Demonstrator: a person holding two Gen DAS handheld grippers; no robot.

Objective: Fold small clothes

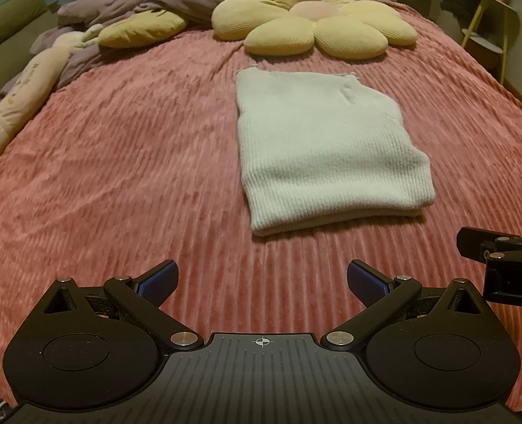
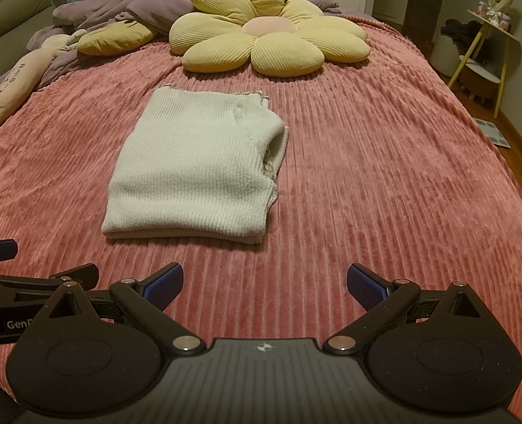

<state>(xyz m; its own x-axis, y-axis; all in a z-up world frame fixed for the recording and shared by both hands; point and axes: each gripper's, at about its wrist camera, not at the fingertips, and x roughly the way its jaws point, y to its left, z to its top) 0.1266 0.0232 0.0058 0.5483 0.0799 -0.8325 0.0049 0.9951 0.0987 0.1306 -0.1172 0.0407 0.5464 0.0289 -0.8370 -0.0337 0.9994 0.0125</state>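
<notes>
A pale ribbed knit garment [image 1: 328, 152] lies folded into a thick rectangle on the pink ribbed bedspread [image 1: 137, 162]; in the right wrist view the garment [image 2: 193, 173] lies ahead and to the left. My left gripper [image 1: 262, 282] hovers short of its near edge, open, with nothing between the blue pads [image 1: 158, 282]. My right gripper [image 2: 264, 286] is open and empty too, to the right of the garment's near edge. Each gripper shows at the other view's side edge.
A yellow flower-shaped cushion [image 2: 264, 35] lies beyond the garment, with a purple duvet [image 1: 126, 3] and a long pale plush toy [image 1: 24, 95] at the left. To the right of the bed stand a yellow-legged side table [image 2: 487, 46] and wooden floor.
</notes>
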